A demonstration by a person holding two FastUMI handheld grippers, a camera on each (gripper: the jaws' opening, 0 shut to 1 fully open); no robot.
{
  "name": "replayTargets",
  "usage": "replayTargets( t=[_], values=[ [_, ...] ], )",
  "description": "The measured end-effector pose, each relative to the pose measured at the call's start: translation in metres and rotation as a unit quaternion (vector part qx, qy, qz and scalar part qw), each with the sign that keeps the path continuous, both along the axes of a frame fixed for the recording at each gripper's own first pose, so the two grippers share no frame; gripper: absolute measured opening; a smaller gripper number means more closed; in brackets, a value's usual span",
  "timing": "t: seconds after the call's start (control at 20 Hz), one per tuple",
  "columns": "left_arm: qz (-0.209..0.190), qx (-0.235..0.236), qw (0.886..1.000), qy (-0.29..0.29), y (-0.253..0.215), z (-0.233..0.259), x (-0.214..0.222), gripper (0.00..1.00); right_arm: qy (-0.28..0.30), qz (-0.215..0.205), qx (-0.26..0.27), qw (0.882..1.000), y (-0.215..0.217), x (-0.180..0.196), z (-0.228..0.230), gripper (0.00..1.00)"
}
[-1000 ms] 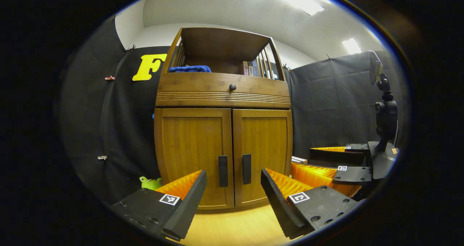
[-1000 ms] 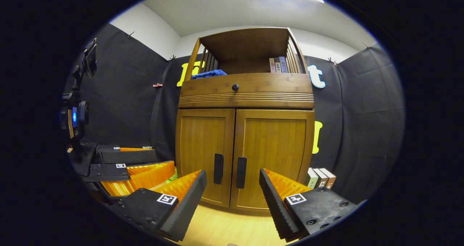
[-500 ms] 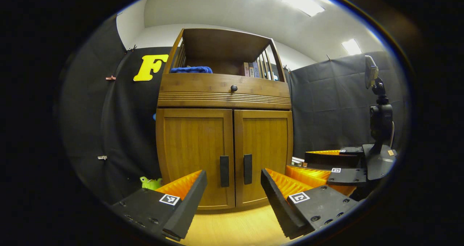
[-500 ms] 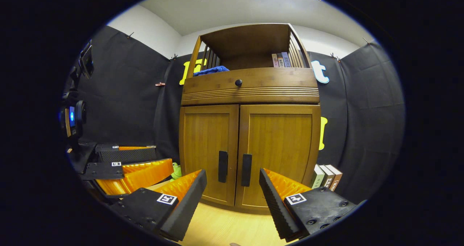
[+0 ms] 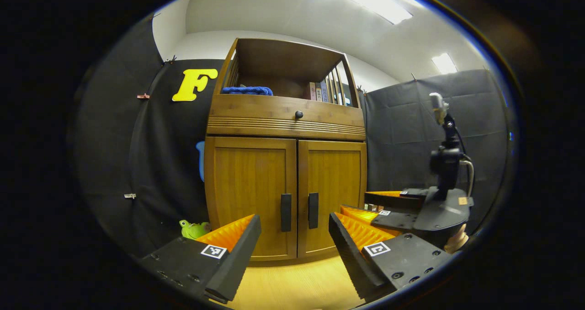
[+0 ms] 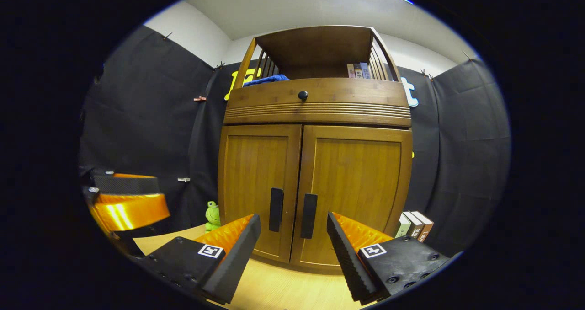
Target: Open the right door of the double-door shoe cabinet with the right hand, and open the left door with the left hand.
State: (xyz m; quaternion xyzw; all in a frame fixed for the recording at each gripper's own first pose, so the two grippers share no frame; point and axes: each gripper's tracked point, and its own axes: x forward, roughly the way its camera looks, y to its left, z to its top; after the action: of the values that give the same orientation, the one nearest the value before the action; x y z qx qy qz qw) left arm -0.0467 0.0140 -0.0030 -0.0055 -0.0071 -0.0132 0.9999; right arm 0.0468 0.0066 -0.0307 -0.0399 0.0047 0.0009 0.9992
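Since the earlier frames we have brought the right gripper point(image 6: 292, 246) closer to the shoe cabinet point(image 6: 315, 109), so that it now leads the left gripper point(image 5: 295, 248); seen from the left gripper view, it sits further forward, beside the cabinet's right side. The left gripper has shifted only slightly.

The shoe cabinet stands on the pale wood floor point(image 6: 292, 291) with both doors closed. The right door point(image 6: 356, 186) and the left door point(image 6: 256, 182) meet at the cabinet's centre seam, and each carries a dark bar handle just beside that seam: the right handle point(image 6: 309, 209) and the left handle point(image 6: 276, 203). Both handles run vertically, low on the doors.

Both grippers have their fingers spread wide and hold nothing. From the right gripper, the right handle lies straight ahead and a little above, between the finger lines, apart from them. We judge the right gripper nearer to its handle, so it should close across the upright bar first and pull outward.

On the cabinet's upper shelf lie a blue cloth point(image 6: 265, 79) and some books point(image 6: 358, 70); more books point(image 6: 413, 223) stand on the floor at the cabinet's right, and a green frog toy point(image 6: 212, 214) at its left. Their spine lettering is too small to read.
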Motion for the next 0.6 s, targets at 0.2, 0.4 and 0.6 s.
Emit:
replayTargets(
  t=[0.2, 0.4, 0.6],
  values=[
    [-0.005, -0.007, 1.0, 0.002, 0.008, 0.0, -0.017, 0.97, 0.005, -0.011, 0.003, 1.0, -0.004, 0.035, -0.015, 0.93],
    [0.014, -0.007, 1.0, -0.006, 0.027, 0.006, -0.038, 0.93, 0.006, -0.041, 0.006, 0.999, -0.02, 0.072, -0.029, 0.93],
    [0.018, -0.02, 1.0, -0.002, 0.036, 0.006, -0.051, 0.94, 0.02, -0.059, 0.016, 0.998, -0.029, 0.101, -0.048, 0.93]
  ],
)
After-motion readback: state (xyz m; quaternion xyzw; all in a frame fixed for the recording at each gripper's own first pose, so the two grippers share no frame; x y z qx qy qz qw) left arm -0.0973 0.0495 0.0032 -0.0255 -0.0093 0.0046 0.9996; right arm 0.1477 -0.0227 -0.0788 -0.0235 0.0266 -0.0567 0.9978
